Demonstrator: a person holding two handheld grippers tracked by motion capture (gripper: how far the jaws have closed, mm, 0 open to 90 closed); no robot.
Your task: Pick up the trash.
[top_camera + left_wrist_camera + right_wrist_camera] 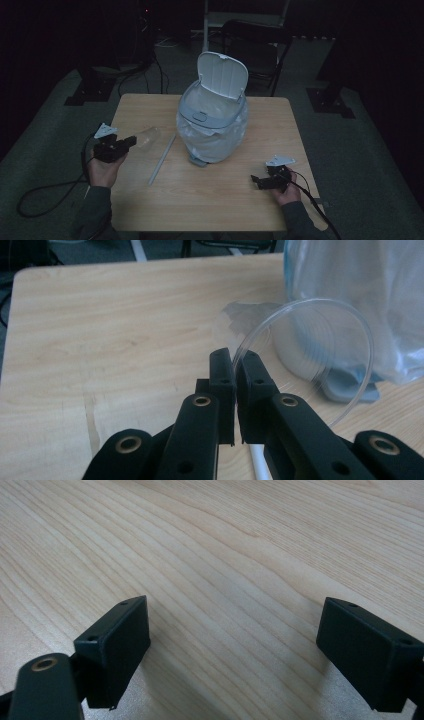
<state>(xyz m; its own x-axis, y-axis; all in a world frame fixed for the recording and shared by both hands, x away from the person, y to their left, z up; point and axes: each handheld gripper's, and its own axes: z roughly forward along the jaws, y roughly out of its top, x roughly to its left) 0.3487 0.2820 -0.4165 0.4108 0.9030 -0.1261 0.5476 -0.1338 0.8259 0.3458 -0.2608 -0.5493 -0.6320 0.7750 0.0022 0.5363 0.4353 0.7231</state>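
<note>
At the left, your left gripper [131,141] was pinching the rim of a clear plastic cup [145,137], its jaws pressed nearly together on that thin edge. You held the cup on its side just above the table [210,200], mouth turned toward you, likely so it could be carried to the bin. A white straw [162,159] lay flat on the wood just beside it, pointing away from you. In the middle stood the small white bin [212,125], lined with a clear bag, its lid [222,75] tipped up and open, ready to take rubbish. At the right, your right gripper [257,181] rested low over bare wood, jaws spread wide and holding nothing, probably waiting. I could read no brand, label or writing anywhere.
</note>
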